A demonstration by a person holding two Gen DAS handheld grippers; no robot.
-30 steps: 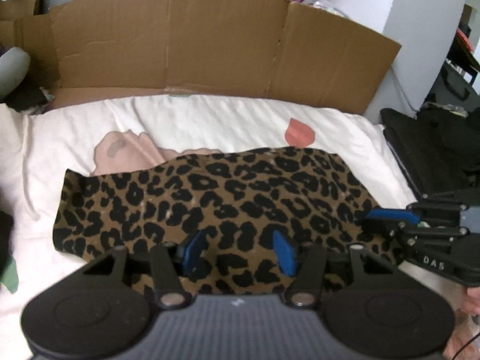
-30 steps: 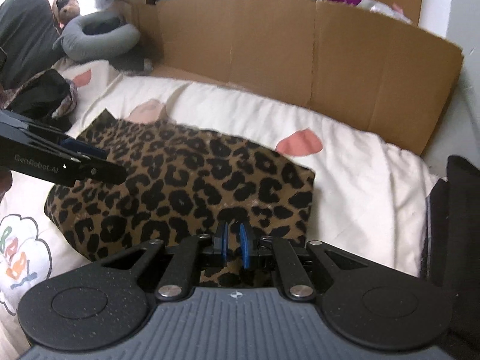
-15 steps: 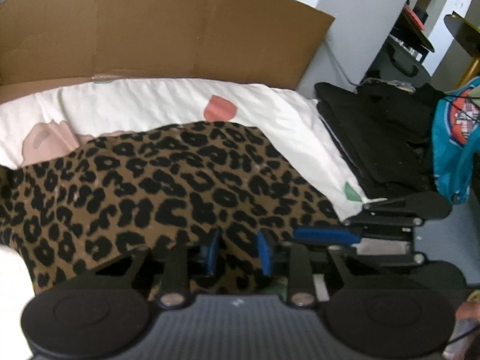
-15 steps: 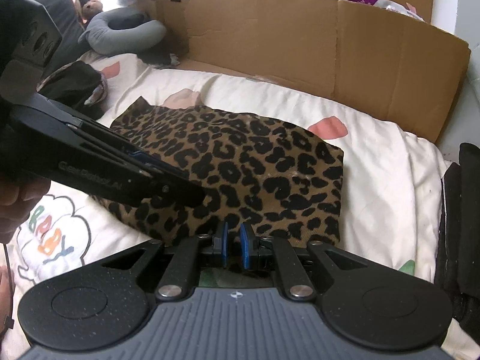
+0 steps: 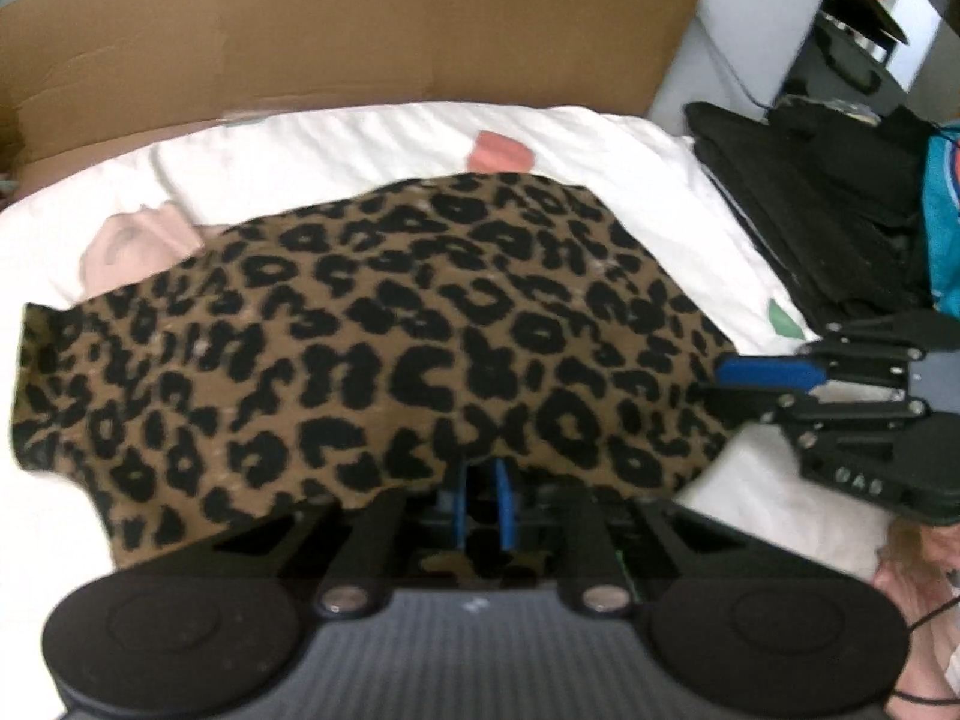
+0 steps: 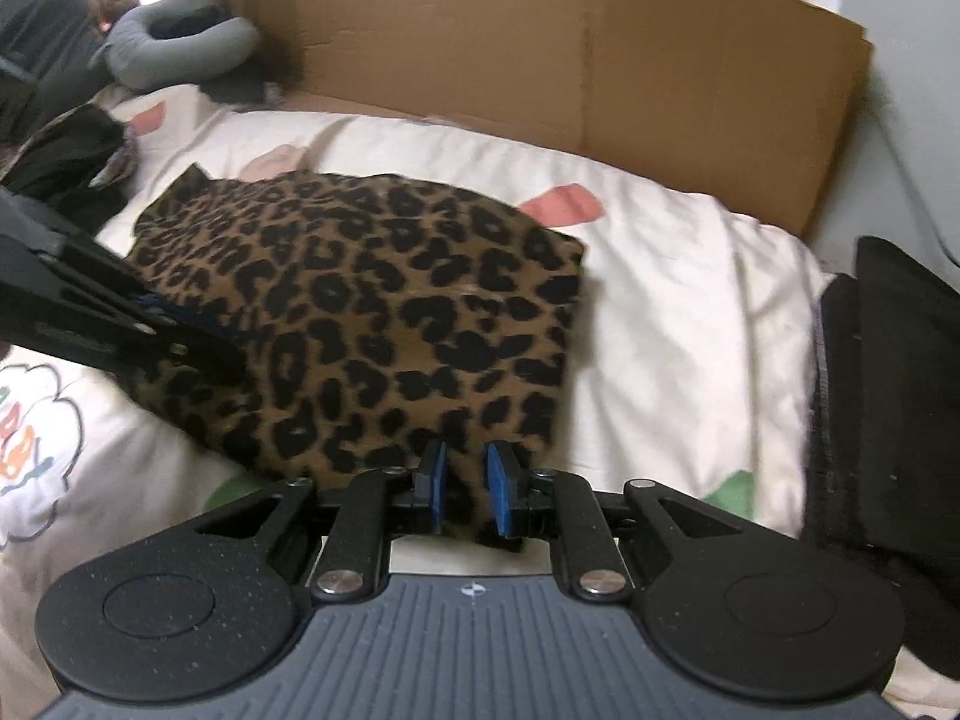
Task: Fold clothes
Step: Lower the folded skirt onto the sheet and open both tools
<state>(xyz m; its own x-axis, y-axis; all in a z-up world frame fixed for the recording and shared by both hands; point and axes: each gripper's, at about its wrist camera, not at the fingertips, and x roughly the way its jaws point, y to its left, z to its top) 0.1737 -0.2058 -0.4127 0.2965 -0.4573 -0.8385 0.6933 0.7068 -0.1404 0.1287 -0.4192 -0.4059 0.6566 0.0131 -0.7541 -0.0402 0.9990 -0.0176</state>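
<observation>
A leopard-print garment (image 5: 420, 324) lies spread on the white bed sheet (image 5: 336, 150). In the left wrist view my left gripper (image 5: 480, 498) is shut on the garment's near edge, its blue pads close together with cloth between them. My right gripper (image 5: 720, 384) comes in from the right and holds the cloth's right corner. In the right wrist view the garment (image 6: 372, 300) fills the middle, and my right gripper (image 6: 467, 495) is shut on its near hem. The left gripper (image 6: 228, 354) reaches in from the left at the cloth's left edge.
A brown cardboard wall (image 6: 600, 60) stands along the far side of the bed. Black clothes (image 6: 888, 396) are piled at the right edge. A grey neck pillow (image 6: 180, 48) and dark items sit at the far left. A pink garment (image 5: 132, 246) peeks from under the leopard cloth.
My left gripper, open a second ago, has shut on the garment's near edge. The right gripper has kept its hold. Both views have shifted, and the cloth's near edge is gathered.
</observation>
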